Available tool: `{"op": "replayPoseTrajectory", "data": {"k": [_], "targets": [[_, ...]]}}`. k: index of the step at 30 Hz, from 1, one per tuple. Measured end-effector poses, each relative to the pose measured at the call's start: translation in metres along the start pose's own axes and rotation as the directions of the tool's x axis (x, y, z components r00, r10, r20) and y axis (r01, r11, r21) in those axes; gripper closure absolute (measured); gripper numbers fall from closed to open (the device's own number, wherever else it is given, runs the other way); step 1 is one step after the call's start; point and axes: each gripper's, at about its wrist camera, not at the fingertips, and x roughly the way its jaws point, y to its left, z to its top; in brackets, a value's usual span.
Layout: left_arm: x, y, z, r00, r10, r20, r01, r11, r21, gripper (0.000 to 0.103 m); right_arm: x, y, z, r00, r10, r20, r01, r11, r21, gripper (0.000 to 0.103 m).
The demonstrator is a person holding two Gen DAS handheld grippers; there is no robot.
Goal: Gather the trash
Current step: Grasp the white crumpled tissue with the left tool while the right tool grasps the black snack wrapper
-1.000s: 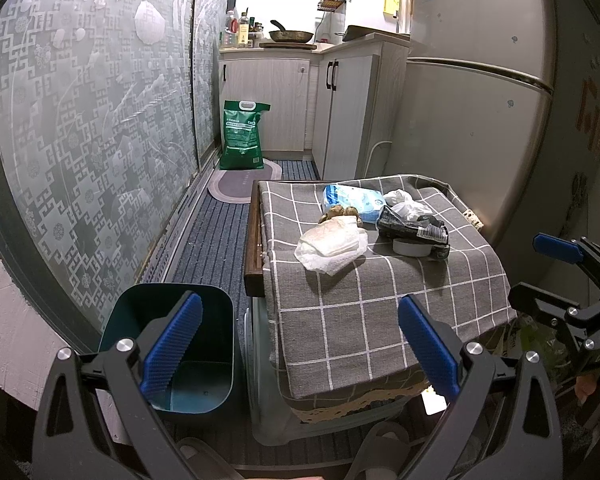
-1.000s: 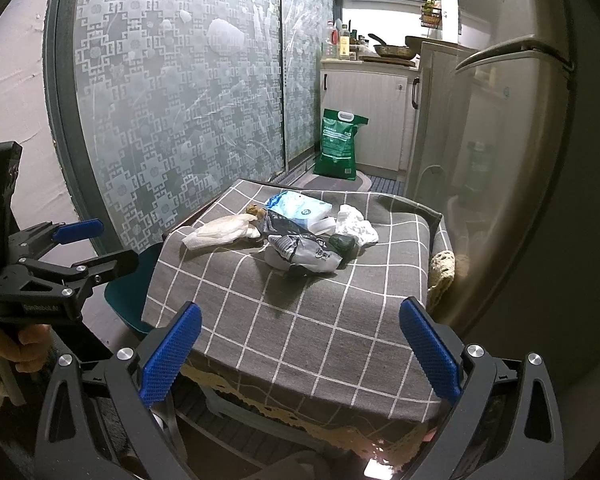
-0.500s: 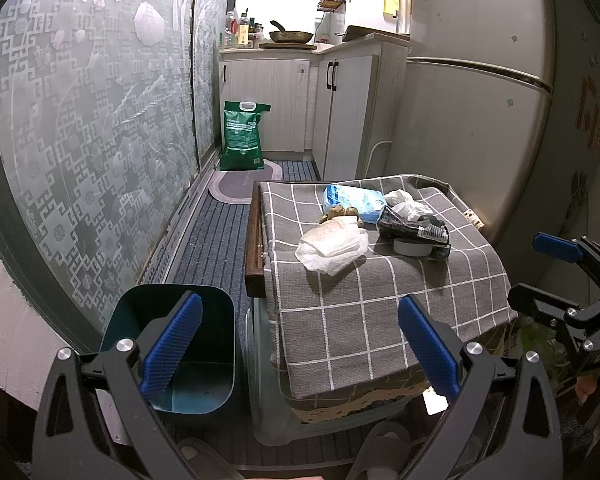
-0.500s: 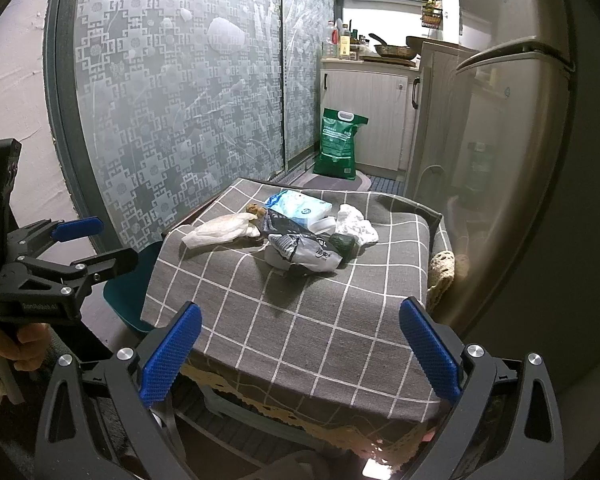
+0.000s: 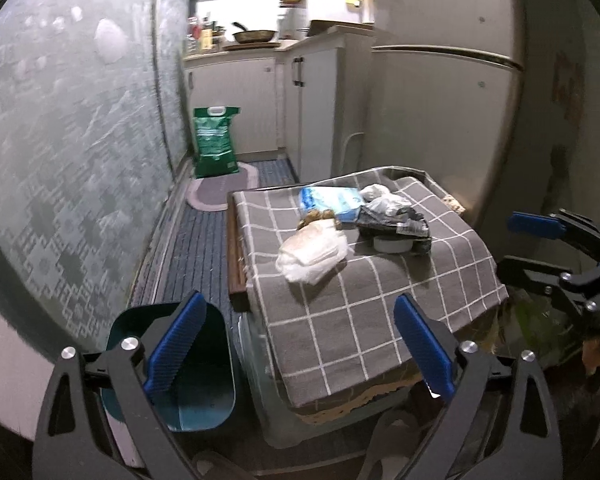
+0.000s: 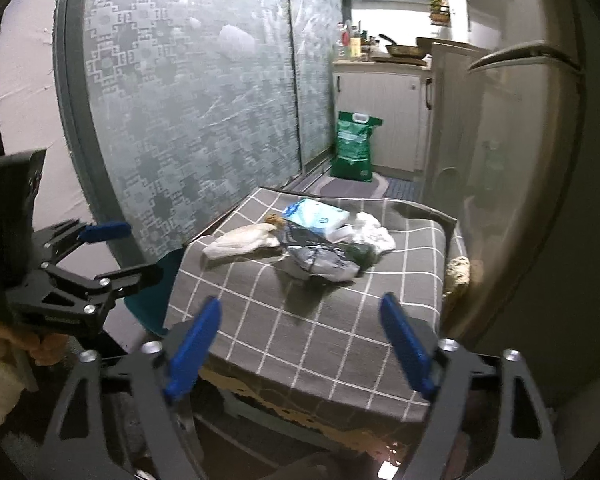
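Observation:
A pile of trash lies on a low table with a grey checked cloth (image 5: 364, 304): a crumpled white tissue wad (image 5: 314, 250), a blue-white packet (image 5: 332, 200), a dark wrapper (image 5: 396, 224), a tape roll (image 5: 392, 245), a white plastic bag (image 5: 382, 198) and brown bits (image 5: 318, 215). A teal bin (image 5: 180, 372) stands on the floor left of the table. My left gripper (image 5: 300, 356) is open and empty, near the table's front-left corner above the bin. My right gripper (image 6: 300, 352) is open and empty, at the table's near edge; the pile (image 6: 320, 252) lies ahead of it.
A patterned glass sliding door (image 5: 60, 140) runs along the left. A fridge (image 5: 440, 100) stands close behind the table on the right. A green sack (image 5: 215, 142) and a mat (image 5: 224, 190) lie on the floor ahead, before white cabinets (image 5: 256, 100).
Both grippers have moved forward toward the table, so the table and trash look larger. Both stay open and empty.

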Motion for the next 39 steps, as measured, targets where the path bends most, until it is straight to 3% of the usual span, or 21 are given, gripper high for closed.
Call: {"op": "replayPoseTrajectory", "data": {"k": [7,12,17,21,23,25,27,32,39], "targets": [[0.018,-0.004,0.012,0.997,-0.063,-0.038,0.066,0.994,0.09,0.043,0.01,0.0,0.012,0.998,0.045,-0.054,-0.047,0.998,-0.041,0.05],[0.039,-0.006,0.023,0.991,-0.086,-0.099,0.1,0.983,0.156,0.062,0.02,-0.005,0.017,0.995,0.027,-0.1,-0.037,0.995,-0.098,0.054],[0.063,-0.007,0.023,0.983,-0.082,-0.166,0.121,0.964,0.236,0.064,0.034,-0.003,0.025,0.987,0.029,-0.156,-0.06,0.978,-0.2,0.06],[0.077,-0.001,0.024,0.974,-0.1,-0.204,0.146,0.964,0.223,0.068,0.044,-0.007,0.032,0.982,0.029,-0.188,-0.078,0.963,-0.258,0.06],[0.085,0.001,0.025,0.969,-0.098,-0.225,0.15,0.962,0.228,0.073,0.05,-0.01,0.037,0.979,0.028,-0.203,-0.086,0.956,-0.279,0.066],[0.089,0.004,0.026,0.964,-0.127,-0.232,0.176,0.963,0.202,0.076,0.057,-0.013,0.041,0.976,0.026,-0.217,-0.093,0.948,-0.305,0.071],[0.09,0.005,0.028,0.961,-0.145,-0.237,0.19,0.965,0.18,0.088,0.063,-0.013,0.042,0.974,0.019,-0.225,-0.095,0.938,-0.332,0.071],[0.089,0.005,0.027,0.961,-0.15,-0.232,0.192,0.966,0.171,0.097,0.072,-0.01,0.041,0.969,0.052,-0.24,-0.132,0.935,-0.33,0.071],[0.077,0.011,0.03,0.96,-0.186,-0.207,0.212,0.971,0.111,0.1,0.085,0.003,0.049,0.97,0.016,-0.244,-0.107,0.925,-0.364,0.071]]}}
